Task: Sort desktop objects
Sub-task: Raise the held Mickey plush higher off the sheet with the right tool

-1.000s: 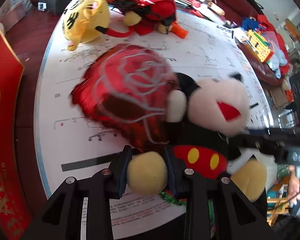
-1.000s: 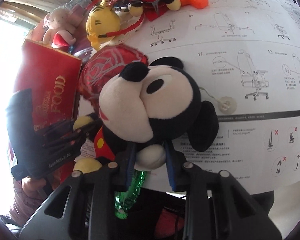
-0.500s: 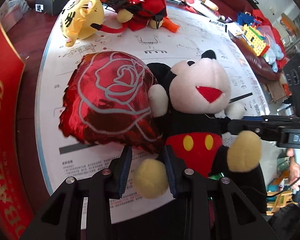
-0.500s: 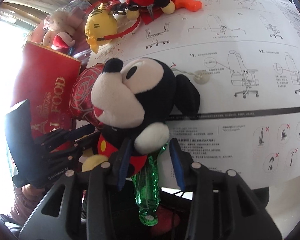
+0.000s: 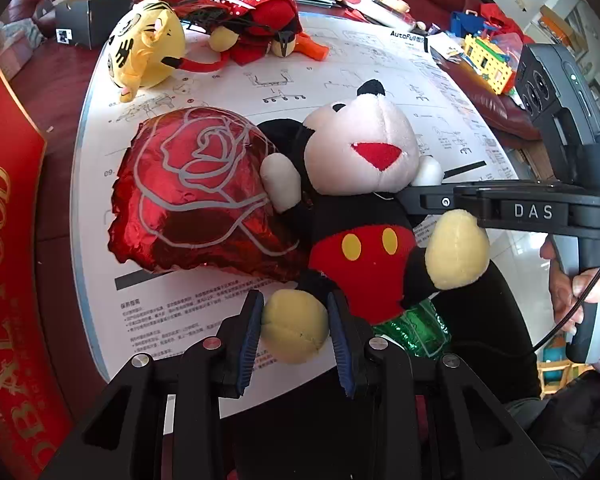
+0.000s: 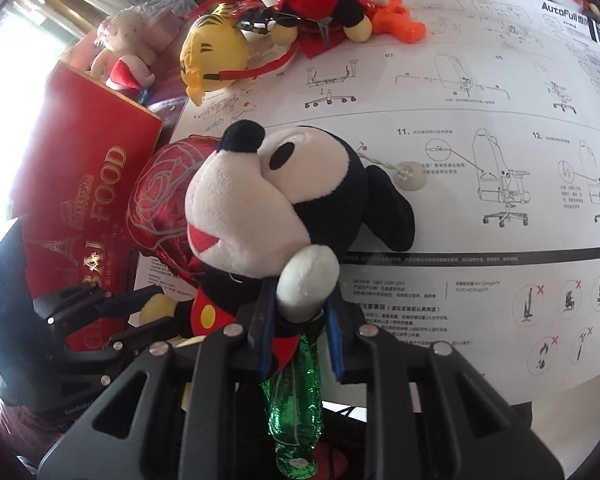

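On the table [image 5: 64,80] we see a big instruction sheet [image 6: 480,92], and the mouse plush [image 5: 360,184] lies at its near edge, on its back. A red rose foil balloon [image 5: 196,196] touches the plush on its left. Our left claw [image 5: 296,328] is clamped on the plush's yellow foot [image 5: 296,330]. Our right claw [image 6: 300,312] has just been closing and presses on the plush's white hand [image 6: 308,280]. Beyond the plush lie a yellow tiger plush [image 5: 148,44] and a red dotted plush [image 5: 260,16].
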